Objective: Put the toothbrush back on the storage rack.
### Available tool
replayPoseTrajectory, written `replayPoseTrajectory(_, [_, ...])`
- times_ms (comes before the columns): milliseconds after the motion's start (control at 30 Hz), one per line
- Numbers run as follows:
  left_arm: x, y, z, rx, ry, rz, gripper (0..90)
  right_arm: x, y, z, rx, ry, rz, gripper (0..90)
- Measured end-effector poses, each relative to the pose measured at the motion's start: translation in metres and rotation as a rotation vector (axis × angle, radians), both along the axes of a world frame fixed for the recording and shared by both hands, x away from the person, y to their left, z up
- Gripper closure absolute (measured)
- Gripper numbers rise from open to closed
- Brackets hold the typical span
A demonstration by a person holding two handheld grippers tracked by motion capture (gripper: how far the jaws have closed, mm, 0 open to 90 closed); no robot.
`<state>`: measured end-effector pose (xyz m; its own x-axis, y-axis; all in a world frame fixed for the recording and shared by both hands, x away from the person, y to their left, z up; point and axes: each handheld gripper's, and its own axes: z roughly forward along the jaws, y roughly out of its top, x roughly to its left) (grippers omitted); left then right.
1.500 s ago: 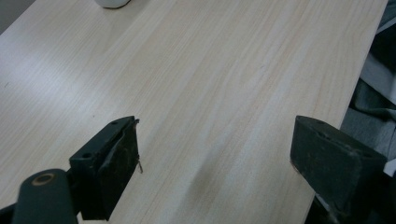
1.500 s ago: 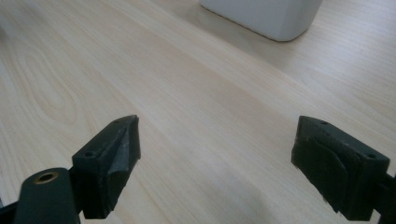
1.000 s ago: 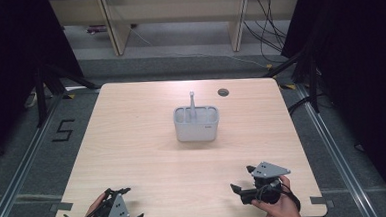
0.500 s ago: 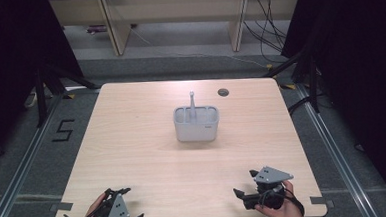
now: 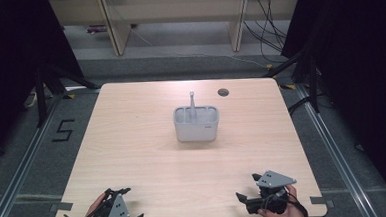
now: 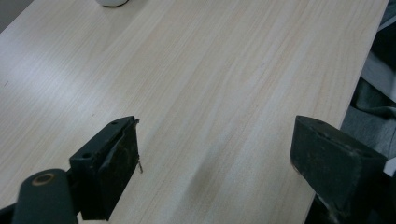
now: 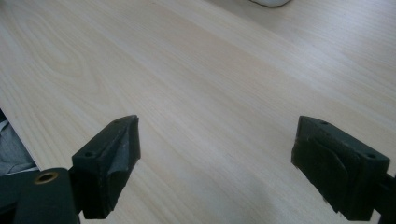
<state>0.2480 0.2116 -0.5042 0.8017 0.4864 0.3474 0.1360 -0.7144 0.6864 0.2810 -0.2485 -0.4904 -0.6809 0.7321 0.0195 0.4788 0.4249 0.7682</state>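
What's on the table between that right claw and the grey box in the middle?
Nothing: in the high view, bare wood runs from the right gripper up to the grey box.

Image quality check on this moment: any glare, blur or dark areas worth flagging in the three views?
High view: table evenly lit, surroundings nearly black, grey caddy sharp. Left gripper view: pale glare on the wood at upper left, jaws soft-edged up close. Right gripper view: similar sheen toward the top, near jaws slightly blurred, grain clear.
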Motion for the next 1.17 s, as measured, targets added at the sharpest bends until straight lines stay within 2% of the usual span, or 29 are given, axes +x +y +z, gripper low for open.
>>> replayPoseTrajectory(33, [0.0004, 0.0007, 0.0009, 0.018, -0.003, -0.003, 15.0, -0.0007, -0.0006, -0.0002, 0.002, -0.003, -0.01, 16.1])
replayPoseTrajectory(100, [0.0, 0.0, -0.0001, -0.001, 0.0, -0.001, 14.9, -0.0017, -0.0026, -0.0001, -0.003, -0.007, -0.018, 16.1])
replayPoseTrajectory(133, [0.0003, -0.0001, -0.0003, -0.003, 0.0, -0.003, 15.0, -0.0022, -0.0029, -0.0003, 0.001, 0.01, -0.015, 16.0])
replayPoseTrajectory(167, [0.0003, -0.0001, -0.0003, -0.002, 0.0, -0.003, 14.9, -0.0026, -0.0041, 0.0001, -0.013, -0.011, -0.022, 16.0])
replayPoseTrajectory(267, [0.0001, 0.0, 0.0, -0.001, 0.0, 0.0, 14.9, -0.004, -0.0038, -0.0007, -0.005, 0.002, -0.031, 16.0])
replayPoseTrajectory(500, [0.0004, -0.0001, -0.0003, -0.001, 0.0, -0.004, 14.9, -0.0027, -0.0034, -0.0024, -0.014, 0.009, -0.003, 16.1])
replayPoseTrajectory(567, [0.0009, 0.0005, 0.0007, 0.022, -0.001, -0.003, 14.9, -0.0028, -0.0033, -0.0023, -0.014, 0.009, -0.002, 16.1])
replayPoseTrajectory(667, [0.0004, -0.0001, -0.0004, -0.002, 0.0, -0.003, 15.0, -0.0024, -0.0035, -0.0024, -0.012, 0.008, -0.004, 16.1])
replayPoseTrajectory(967, [0.0001, -0.0001, 0.0, -0.001, 0.0, -0.001, 15.0, -0.0028, -0.0025, -0.0025, -0.012, 0.011, -0.003, 16.1])
replayPoseTrajectory(1000, [0.0005, 0.0005, 0.0009, 0.016, -0.003, -0.003, 14.9, -0.0028, -0.0025, -0.0026, -0.014, 0.011, -0.005, 16.1])
replayPoseTrajectory(1033, [0.0006, 0.0005, 0.0009, 0.016, -0.003, -0.004, 15.0, -0.0028, -0.0025, -0.0025, -0.014, 0.009, -0.005, 16.1])
replayPoseTrajectory(1100, [0.0003, 0.0, -0.0001, -0.001, 0.0, -0.001, 14.9, -0.0027, -0.0025, -0.0026, -0.014, 0.008, -0.005, 16.1])
replayPoseTrajectory(1133, [0.0006, 0.0, -0.0003, -0.004, 0.0, -0.002, 15.0, -0.0026, -0.0029, -0.0025, -0.02, -0.008, -0.011, 16.1])
replayPoseTrajectory(1167, [0.0008, 0.0007, 0.0009, 0.014, 0.004, -0.006, 15.0, -0.0027, -0.0028, -0.0026, -0.02, -0.005, -0.017, 16.1])
